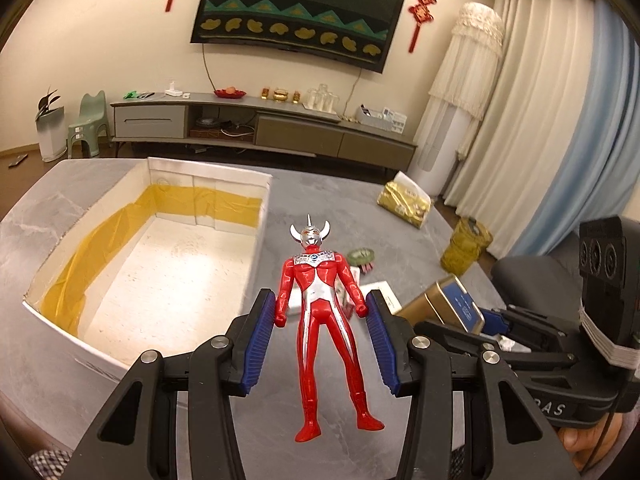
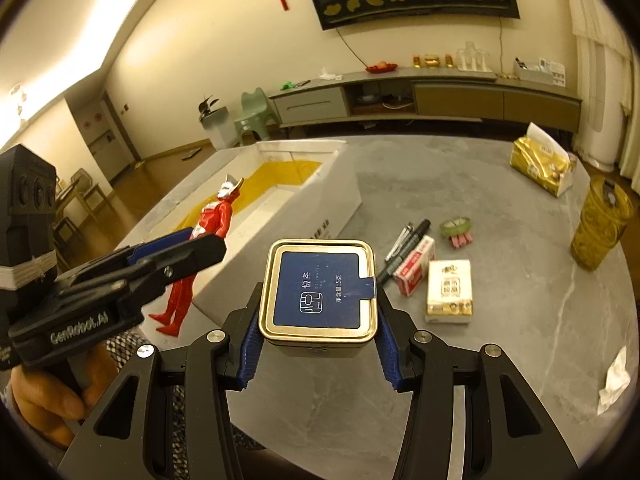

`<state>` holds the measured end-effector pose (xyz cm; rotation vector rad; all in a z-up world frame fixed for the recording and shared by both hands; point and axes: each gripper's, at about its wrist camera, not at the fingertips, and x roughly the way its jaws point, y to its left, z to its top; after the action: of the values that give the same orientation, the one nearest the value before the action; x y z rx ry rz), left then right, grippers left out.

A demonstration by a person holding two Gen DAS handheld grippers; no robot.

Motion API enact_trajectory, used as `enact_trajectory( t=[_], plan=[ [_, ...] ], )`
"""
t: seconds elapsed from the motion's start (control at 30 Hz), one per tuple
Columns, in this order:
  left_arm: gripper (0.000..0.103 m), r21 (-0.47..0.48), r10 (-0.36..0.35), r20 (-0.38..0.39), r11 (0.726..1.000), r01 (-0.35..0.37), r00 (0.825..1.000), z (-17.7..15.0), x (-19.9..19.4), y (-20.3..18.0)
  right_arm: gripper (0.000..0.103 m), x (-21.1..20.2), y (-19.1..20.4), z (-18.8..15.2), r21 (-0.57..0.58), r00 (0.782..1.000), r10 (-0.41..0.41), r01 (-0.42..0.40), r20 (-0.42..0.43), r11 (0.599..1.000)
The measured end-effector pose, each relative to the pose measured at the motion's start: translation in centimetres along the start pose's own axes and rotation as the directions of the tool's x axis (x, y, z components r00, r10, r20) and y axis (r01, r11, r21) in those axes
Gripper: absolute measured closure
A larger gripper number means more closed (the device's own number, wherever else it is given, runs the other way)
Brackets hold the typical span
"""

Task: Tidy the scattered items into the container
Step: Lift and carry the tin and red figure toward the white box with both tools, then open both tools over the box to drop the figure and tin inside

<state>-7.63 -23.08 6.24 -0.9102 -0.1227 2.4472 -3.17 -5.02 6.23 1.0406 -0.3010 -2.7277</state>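
Red figure beside box rim

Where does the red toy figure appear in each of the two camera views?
Left wrist view: red toy figure at centre, between the left gripper fingers.
Right wrist view: at left, beside the white box, in the left gripper.
Shared landmark: the white box.

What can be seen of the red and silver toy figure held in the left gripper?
The red and silver toy figure looks like glossy moulded plastic: a silver horned head with a central crest, a silver chest plate with a blue gem, red arms and legs. It is held in the air between the blue ribbed pads of the left gripper, which press on its hands. It hangs just beside the open white foam box, not yet inside it.
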Motion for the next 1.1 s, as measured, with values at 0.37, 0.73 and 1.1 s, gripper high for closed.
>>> enact_trajectory(
  t=[0.37,0.73,1.1],
  plan=[
    [0.055,-0.035,-0.010,0.054,0.999,0.012,0.999,2.9,-1.2,3.8,0.052,0.9,3.2,3.4,-0.051,1.000,0.007,-0.007,0.010,0.999],
    [0.055,-0.083,-0.026,0.075,0.996,0.032,0.997,5.0,-0.5,7.4,0.052,3.1,5.5,6.3,-0.105,1.000,0.004,-0.005,-0.005,0.994],
    [0.055,-0.165,-0.040,0.064,0.985,0.050,0.997,7.0,2.2,11.6,0.052,6.4,6.7,9.7,-0.150,1.000,-0.011,0.007,-0.026,0.989]
  ],
)
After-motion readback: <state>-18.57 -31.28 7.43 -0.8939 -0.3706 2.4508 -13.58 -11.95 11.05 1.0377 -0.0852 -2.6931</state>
